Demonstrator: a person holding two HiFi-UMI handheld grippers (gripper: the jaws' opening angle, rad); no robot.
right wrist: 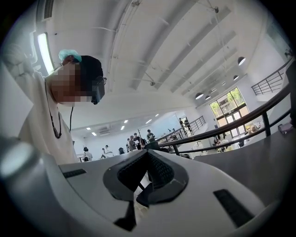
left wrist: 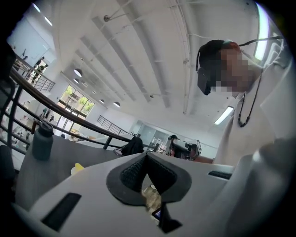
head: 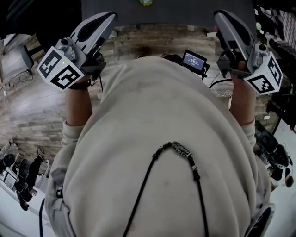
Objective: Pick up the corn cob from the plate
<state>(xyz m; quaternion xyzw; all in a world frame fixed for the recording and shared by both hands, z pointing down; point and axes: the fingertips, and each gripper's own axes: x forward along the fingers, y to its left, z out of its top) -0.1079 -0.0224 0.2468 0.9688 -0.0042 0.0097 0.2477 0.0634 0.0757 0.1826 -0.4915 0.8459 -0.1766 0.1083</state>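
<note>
I see no plate, and no corn cob that I can be sure of. A small yellow thing (left wrist: 77, 168) lies on the grey table (left wrist: 55, 155) near a dark bottle (left wrist: 42, 141); what it is I cannot tell. In the head view my left gripper (head: 109, 16) and right gripper (head: 221, 16) are held up on either side of the person's chest, pointing at the dark table edge (head: 185, 11). The left gripper's (left wrist: 146, 156) pads meet with nothing between them. The right gripper (right wrist: 148, 152) is shut and empty too.
A small device with a lit screen (head: 194, 60) hangs in front of the chest, with cables beside it. Wooden floor (head: 27, 111) shows on the left. Gear lies at the lower left (head: 23, 176) and the right edge (head: 277, 157). A dark railing (right wrist: 240, 125) runs behind the table.
</note>
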